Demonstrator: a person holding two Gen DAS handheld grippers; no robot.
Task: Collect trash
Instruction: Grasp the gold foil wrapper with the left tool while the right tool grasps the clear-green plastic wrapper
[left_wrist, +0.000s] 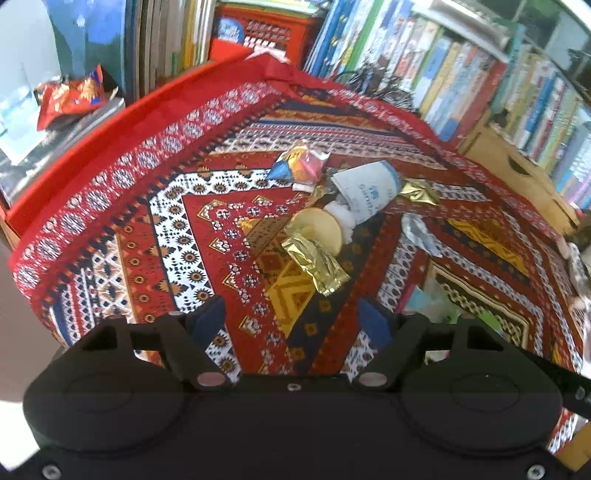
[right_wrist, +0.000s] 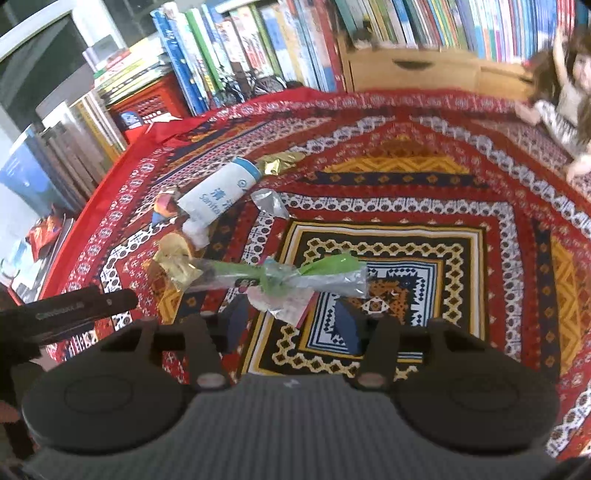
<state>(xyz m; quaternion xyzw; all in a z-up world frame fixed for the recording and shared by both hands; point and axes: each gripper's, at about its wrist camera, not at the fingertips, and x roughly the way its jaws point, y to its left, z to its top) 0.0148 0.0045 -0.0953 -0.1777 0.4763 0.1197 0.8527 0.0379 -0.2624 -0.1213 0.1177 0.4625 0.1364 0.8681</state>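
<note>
- Left claw (left_wrist: 291, 317) gapes empty above the gold wrapper (left_wrist: 316, 264) on the worktop (left_wrist: 110, 206).
- Right claw (right_wrist: 291, 325), spread wide, straddles a clear plastic wrapper (right_wrist: 284, 284); that flimsy film could slip free on closing.

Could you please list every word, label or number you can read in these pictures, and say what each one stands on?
"Sanit…", cut off: on the white cylindrical wipes tube with a blue end, beside large blue characters too blurred to read.
The same tube in the left wrist view: pale blue print, blurred.
Black bar at the left edge: white lettering, too blurred.
Book spines on the shelves: too small.
Gold foil wrapper: no text visible.
</note>
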